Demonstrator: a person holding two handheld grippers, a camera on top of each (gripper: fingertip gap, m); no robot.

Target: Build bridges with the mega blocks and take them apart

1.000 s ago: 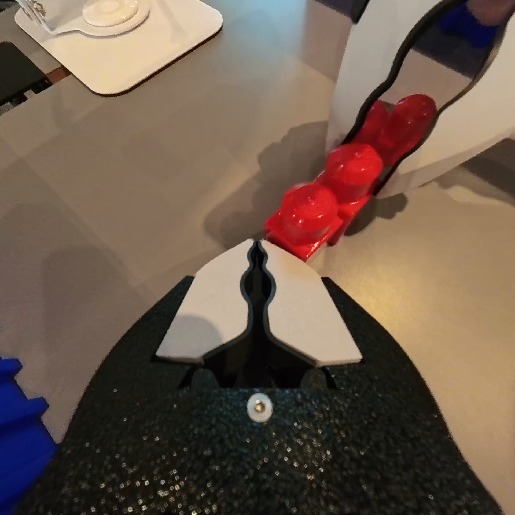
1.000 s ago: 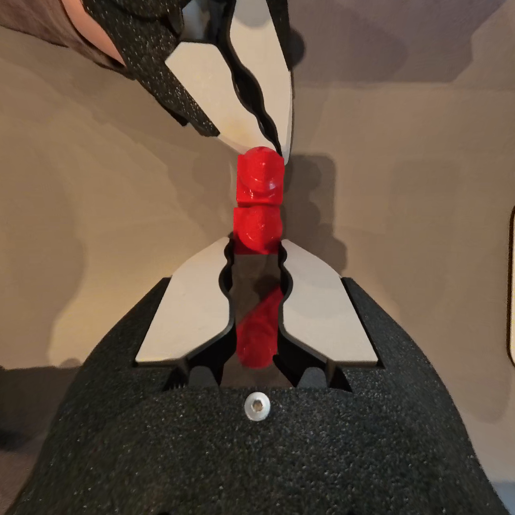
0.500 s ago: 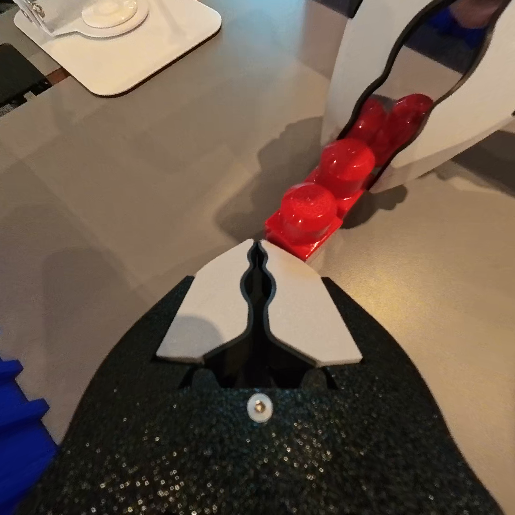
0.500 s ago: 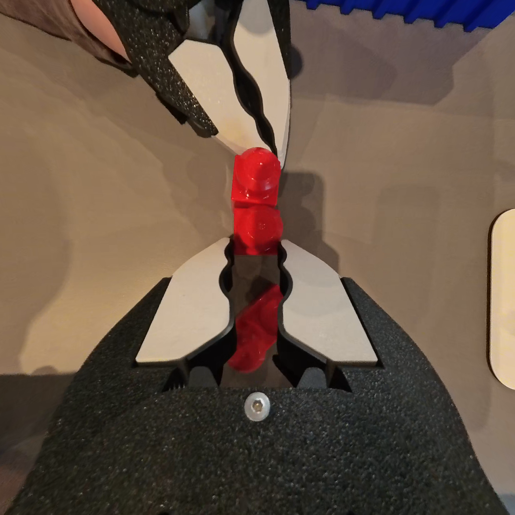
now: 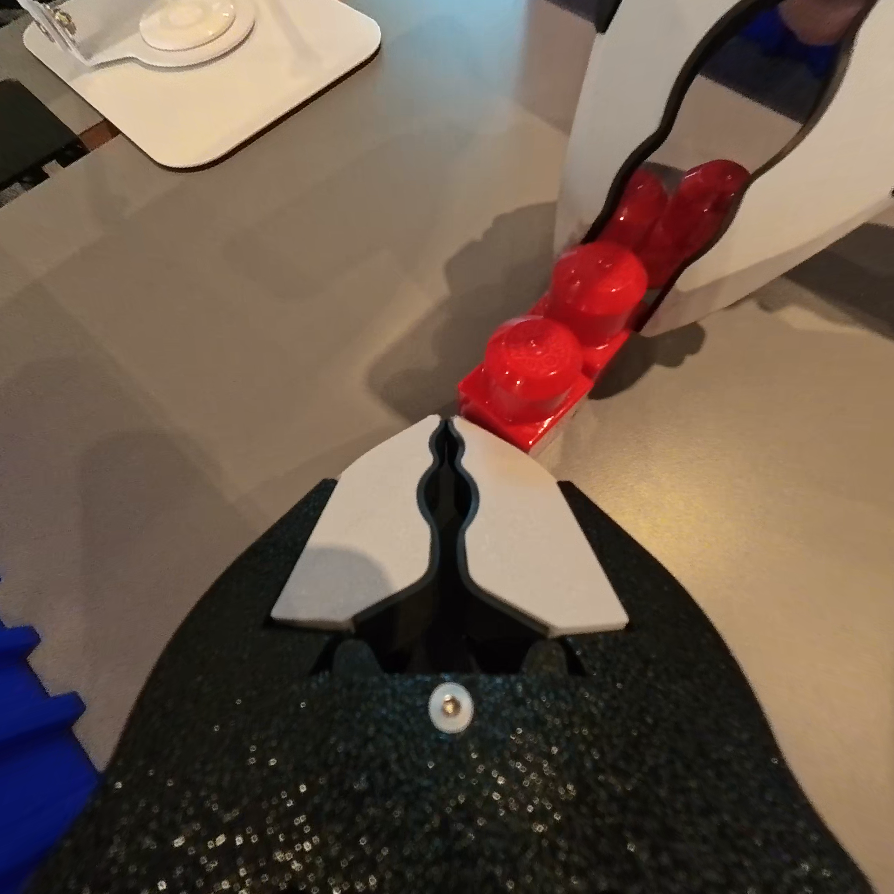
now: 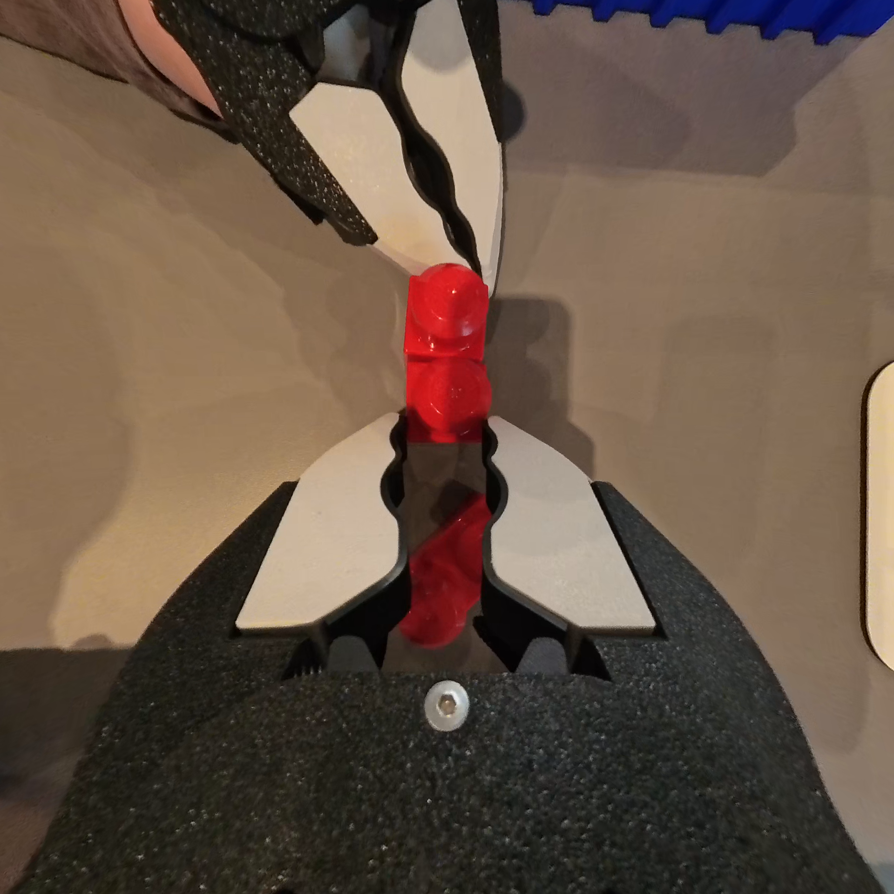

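Observation:
A red mega block (image 5: 532,367) lies on the grey table, two of its studs in plain sight. My left gripper (image 5: 447,422) is shut and empty, its tips against the block's near end. My right gripper (image 6: 445,428) is shut on the red block (image 6: 447,348), one finger on each side of its other end. In the left wrist view the right gripper's white fingers (image 5: 604,145) straddle the block's far studs. In the right wrist view the shut left gripper (image 6: 479,271) comes down from the top onto the block's far end. A blurred red shape (image 6: 445,580) shows deeper between the right fingers.
A white board (image 5: 203,77) with a clear stand on it sits at the far left; its edge also shows in the right wrist view (image 6: 880,513). A blue ribbed piece (image 5: 29,725) lies beside the left gripper and shows in the right wrist view (image 6: 725,19). The left gripper's tips are roughly 7 cm from the right gripper's. The blurred red shape (image 6: 445,580) is about 6 cm from my right fingertips and 12 cm from my left. It turns up in the left wrist view (image 5: 682,211) as well.
The right gripper and the red block have shifted slightly; the blue piece and the white board have come into the right wrist view. The left gripper stays shut at the block's end.

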